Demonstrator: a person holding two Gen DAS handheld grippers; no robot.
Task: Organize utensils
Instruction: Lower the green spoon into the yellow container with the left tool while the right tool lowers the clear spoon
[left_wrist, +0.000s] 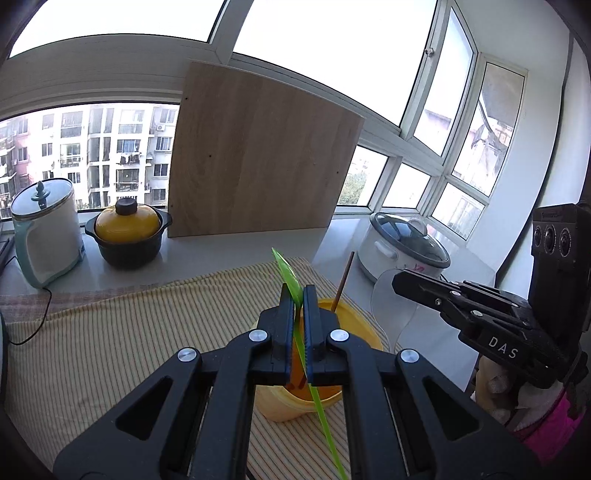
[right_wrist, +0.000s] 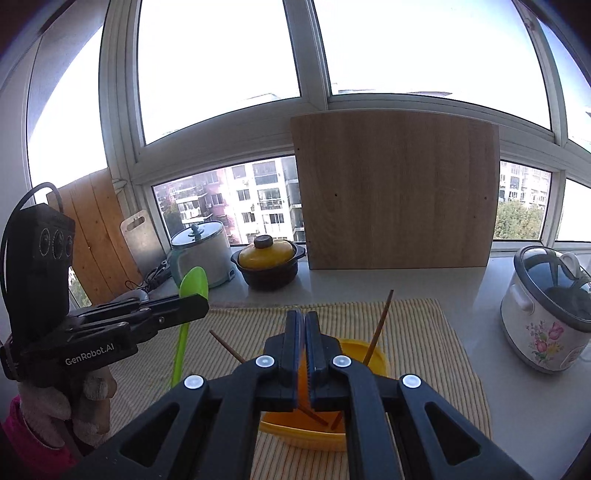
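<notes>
My left gripper (left_wrist: 297, 295) is shut on a green plastic spoon (left_wrist: 287, 275), bowl up and handle slanting down past the jaws. It hovers over a yellow tub (left_wrist: 364, 330) on the striped cloth (left_wrist: 110, 332). A brown chopstick (left_wrist: 342, 282) leans in the tub. In the right wrist view, my right gripper (right_wrist: 303, 321) is shut above the same yellow tub (right_wrist: 380, 360), with two chopsticks (right_wrist: 380, 325) inside it. The left gripper (right_wrist: 205, 302) holds the green spoon (right_wrist: 194, 282) at left. A clear spoon (left_wrist: 388, 314) sits at the right gripper's (left_wrist: 397, 280) tips, seemingly pinched.
A wooden board (right_wrist: 395, 188) leans on the window behind the cloth. A yellow-lidded black pot (left_wrist: 127, 229) and a pale kettle (left_wrist: 44, 236) stand at back left. A floral slow cooker (right_wrist: 543, 310) is at right. A gloved hand (right_wrist: 59, 406) holds the left gripper.
</notes>
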